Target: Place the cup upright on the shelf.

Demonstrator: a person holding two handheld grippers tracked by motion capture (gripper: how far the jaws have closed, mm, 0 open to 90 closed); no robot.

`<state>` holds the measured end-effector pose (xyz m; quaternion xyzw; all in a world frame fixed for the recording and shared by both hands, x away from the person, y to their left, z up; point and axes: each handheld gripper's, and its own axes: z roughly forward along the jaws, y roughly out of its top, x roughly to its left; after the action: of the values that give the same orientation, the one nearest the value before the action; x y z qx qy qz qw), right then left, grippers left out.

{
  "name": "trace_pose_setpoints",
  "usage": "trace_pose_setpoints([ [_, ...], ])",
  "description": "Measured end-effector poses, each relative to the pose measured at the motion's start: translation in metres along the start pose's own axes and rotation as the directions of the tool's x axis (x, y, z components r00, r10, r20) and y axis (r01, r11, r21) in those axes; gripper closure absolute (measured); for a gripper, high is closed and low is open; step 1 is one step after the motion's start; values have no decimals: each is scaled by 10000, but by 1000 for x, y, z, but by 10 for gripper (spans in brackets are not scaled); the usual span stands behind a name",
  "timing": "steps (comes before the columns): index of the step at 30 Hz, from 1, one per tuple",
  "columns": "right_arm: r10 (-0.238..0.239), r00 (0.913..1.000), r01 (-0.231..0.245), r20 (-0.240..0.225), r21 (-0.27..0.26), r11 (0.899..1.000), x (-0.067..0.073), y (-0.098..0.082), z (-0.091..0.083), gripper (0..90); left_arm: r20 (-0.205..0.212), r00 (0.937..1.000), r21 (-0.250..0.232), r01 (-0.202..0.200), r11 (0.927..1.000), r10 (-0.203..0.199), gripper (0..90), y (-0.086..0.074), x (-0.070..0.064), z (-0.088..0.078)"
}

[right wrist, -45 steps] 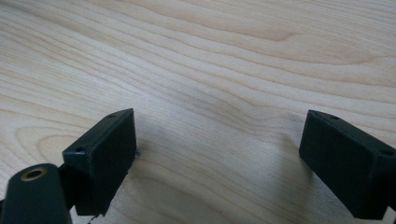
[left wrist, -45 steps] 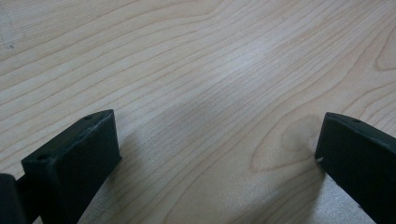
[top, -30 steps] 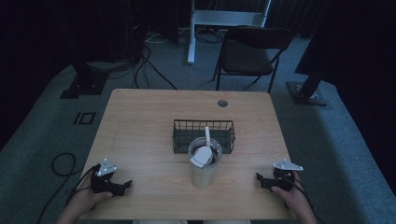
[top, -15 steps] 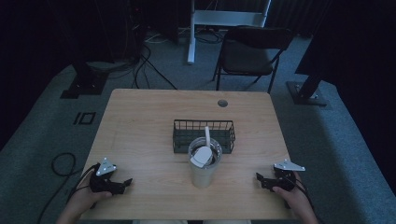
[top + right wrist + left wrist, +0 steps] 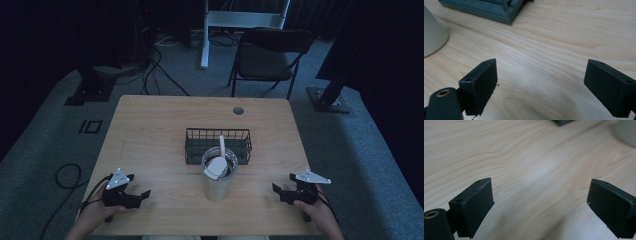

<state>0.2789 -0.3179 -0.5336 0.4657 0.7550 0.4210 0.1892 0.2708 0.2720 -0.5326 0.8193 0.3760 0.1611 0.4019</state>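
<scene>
A pale tumbler (image 5: 218, 176) stands near the table's front middle, with a white utensil (image 5: 218, 159) sticking up out of it. Just behind it sits a dark wire basket (image 5: 218, 144). My left gripper (image 5: 139, 189) rests low at the front left of the table, jaws wide apart over bare wood (image 5: 539, 185). At the front right, my right gripper (image 5: 278, 191) is likewise open with nothing between its jaws (image 5: 540, 75). The tumbler's base (image 5: 432, 35) and a basket corner (image 5: 499, 11) show in the right gripper view.
The wooden table (image 5: 150, 130) has a round cable hole (image 5: 238, 110) at its back right. A black chair (image 5: 267, 55) stands beyond the far edge. A cable (image 5: 65, 175) loops on the floor at the left.
</scene>
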Motion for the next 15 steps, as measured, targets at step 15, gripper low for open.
trace_pose_setpoints([
  [15,-1048,9867,952,-1245,-804,9922,27,21,1,113,871,9947,-502,-497,9975,540,70,21,-29,21],
])
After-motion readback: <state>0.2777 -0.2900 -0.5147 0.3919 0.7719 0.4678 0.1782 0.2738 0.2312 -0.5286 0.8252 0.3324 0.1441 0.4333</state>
